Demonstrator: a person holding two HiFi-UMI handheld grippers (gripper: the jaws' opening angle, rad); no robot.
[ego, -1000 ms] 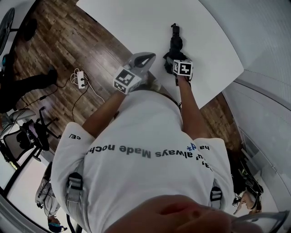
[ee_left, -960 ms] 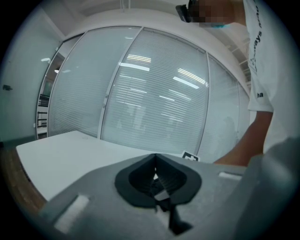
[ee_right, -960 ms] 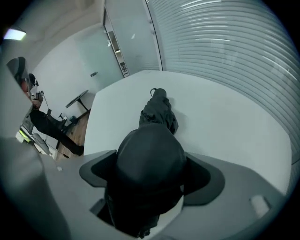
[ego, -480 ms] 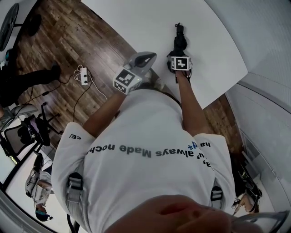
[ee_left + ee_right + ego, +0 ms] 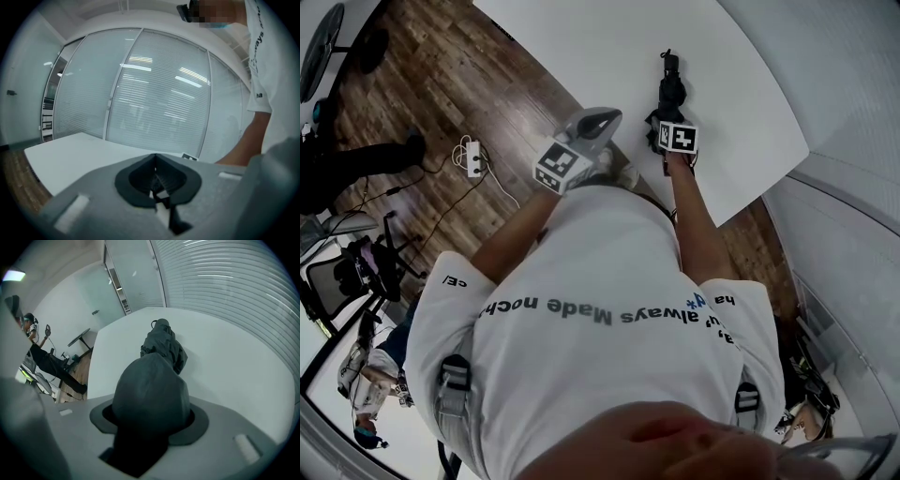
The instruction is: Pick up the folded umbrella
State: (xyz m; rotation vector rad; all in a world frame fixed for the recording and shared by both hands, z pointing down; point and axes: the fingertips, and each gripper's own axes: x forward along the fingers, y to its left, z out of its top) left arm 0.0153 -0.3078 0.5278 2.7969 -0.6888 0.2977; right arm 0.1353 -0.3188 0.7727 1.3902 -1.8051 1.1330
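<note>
The folded umbrella (image 5: 668, 86), black and bundled, lies on the white table (image 5: 581, 47), pointing away from me. My right gripper (image 5: 665, 114) is tipped down over its near end. In the right gripper view the umbrella (image 5: 161, 341) fills the gap between the dark pads (image 5: 197, 420) of the right gripper (image 5: 151, 404). These jaws have just been closing, and both sides now touch the fabric. My left gripper (image 5: 602, 117) hangs near the table's front edge, left of the umbrella. In the left gripper view the left gripper (image 5: 155, 157) has its tips together around nothing.
A power strip (image 5: 472, 159) with cables lies on the wood floor to the left, near a chair (image 5: 347, 272) and another person's legs (image 5: 356, 164). A glass wall with blinds (image 5: 154, 93) stands beyond the table (image 5: 70, 154). A person (image 5: 33, 326) stands further off.
My right gripper's marker cube has stayed at the umbrella's near end with only a slight shift. The left gripper has held still. A person at the lower left has moved.
</note>
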